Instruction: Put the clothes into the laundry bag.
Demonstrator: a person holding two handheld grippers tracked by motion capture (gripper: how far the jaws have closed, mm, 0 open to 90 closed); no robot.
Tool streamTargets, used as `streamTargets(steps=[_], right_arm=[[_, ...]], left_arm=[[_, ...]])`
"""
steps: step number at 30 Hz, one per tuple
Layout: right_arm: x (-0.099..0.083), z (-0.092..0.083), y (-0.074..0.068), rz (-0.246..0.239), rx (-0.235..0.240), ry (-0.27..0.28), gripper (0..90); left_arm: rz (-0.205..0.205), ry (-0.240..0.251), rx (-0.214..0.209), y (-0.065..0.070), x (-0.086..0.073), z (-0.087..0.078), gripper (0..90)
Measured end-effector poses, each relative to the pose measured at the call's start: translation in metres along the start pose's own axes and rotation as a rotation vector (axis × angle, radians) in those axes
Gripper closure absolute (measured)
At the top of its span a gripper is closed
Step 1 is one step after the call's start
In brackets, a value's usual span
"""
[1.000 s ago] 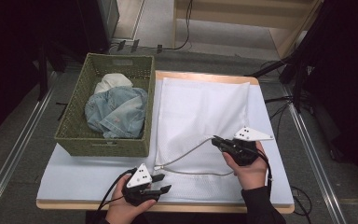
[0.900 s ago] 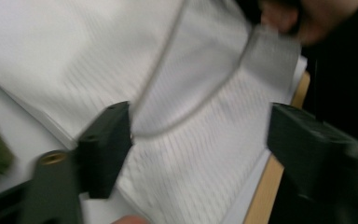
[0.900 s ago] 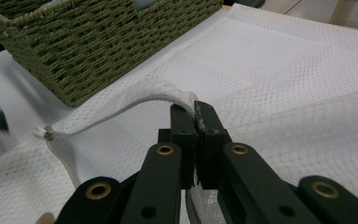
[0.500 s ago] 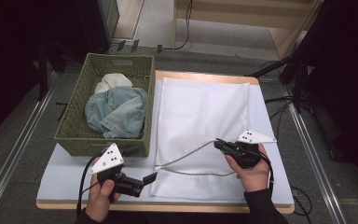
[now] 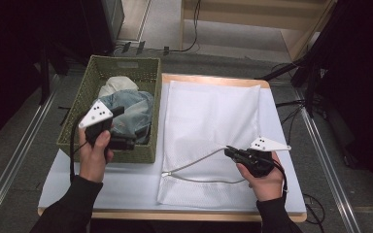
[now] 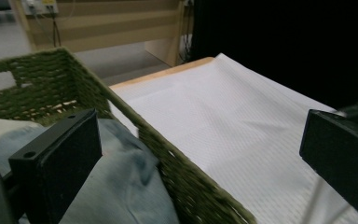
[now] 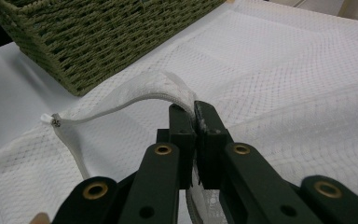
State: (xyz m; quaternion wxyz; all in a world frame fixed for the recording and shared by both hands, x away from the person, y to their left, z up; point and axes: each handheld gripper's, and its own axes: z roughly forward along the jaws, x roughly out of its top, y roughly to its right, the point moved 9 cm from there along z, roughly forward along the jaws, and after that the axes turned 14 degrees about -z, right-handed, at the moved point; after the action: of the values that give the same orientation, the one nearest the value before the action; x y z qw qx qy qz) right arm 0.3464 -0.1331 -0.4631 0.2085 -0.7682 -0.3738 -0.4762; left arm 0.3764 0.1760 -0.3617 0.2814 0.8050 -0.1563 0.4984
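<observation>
While the white mesh laundry bag lies flat on the bench, the work divides by view.

High view: left hand-held gripper [image 5: 126,141] hovers over the green woven basket [image 5: 126,68], likely aiming for the blue denim garment [image 5: 131,114]; right hand-held gripper [image 5: 229,151] pinches the white mesh laundry bag [image 5: 209,116] at its zipper edge on the bench [image 5: 102,182].

Left gripper view: jaws spread wide, nothing between them, having just been opening; denim below.

Right gripper view: jaws clamped on the lifted edge, apparently holding the mouth open for loading.
</observation>
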Motion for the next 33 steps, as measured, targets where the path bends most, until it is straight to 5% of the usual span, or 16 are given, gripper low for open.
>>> streamTargets(steps=[8, 11, 18, 20, 22, 23, 28, 29, 31, 33], right_arm=[[-0.001, -0.002, 0.001, 0.004, 0.003, 0.002, 87.6], [-0.002, -0.001, 0.002, 0.004, 0.005, 0.001, 87.5], [-0.003, -0.001, 0.003, 0.007, 0.009, 0.0, 87.4], [-0.004, 0.0, 0.003, 0.009, 0.011, 0.0, 87.4], [-0.005, 0.001, 0.003, 0.009, 0.013, -0.003, 87.5], [-0.005, 0.001, 0.002, 0.008, 0.015, -0.005, 87.4], [-0.006, 0.002, 0.001, 0.006, 0.015, -0.008, 87.3], [-0.006, 0.001, 0.001, 0.006, 0.016, -0.008, 87.2], [-0.007, 0.001, 0.002, 0.005, 0.017, -0.008, 87.2], [-0.008, 0.001, 0.002, 0.009, 0.015, -0.013, 87.2]], left_arm=[[-0.037, -0.045, 0.109, -0.057, 0.026, 0.029, 0.0], [-0.135, -0.136, 0.105, -0.084, 0.02, 0.046, 0.0], [-0.181, -0.361, 0.203, -0.125, -0.014, 0.073, 0.0], [-0.187, -0.496, 0.279, -0.134, -0.033, 0.078, 0.0], [-0.206, -0.591, 0.465, -0.151, -0.046, 0.078, 0.0], [-0.2, -0.62, 0.496, -0.157, -0.051, 0.078, 0.0], [-0.224, -0.73, 0.476, -0.166, -0.07, 0.082, 0.0], [-0.224, -0.787, 0.468, -0.166, -0.079, 0.083, 0.0], [-0.2, -0.809, 0.484, -0.167, -0.081, 0.082, 0.1], [-0.195, -0.815, 0.516, -0.167, -0.077, 0.08, 19.8]])
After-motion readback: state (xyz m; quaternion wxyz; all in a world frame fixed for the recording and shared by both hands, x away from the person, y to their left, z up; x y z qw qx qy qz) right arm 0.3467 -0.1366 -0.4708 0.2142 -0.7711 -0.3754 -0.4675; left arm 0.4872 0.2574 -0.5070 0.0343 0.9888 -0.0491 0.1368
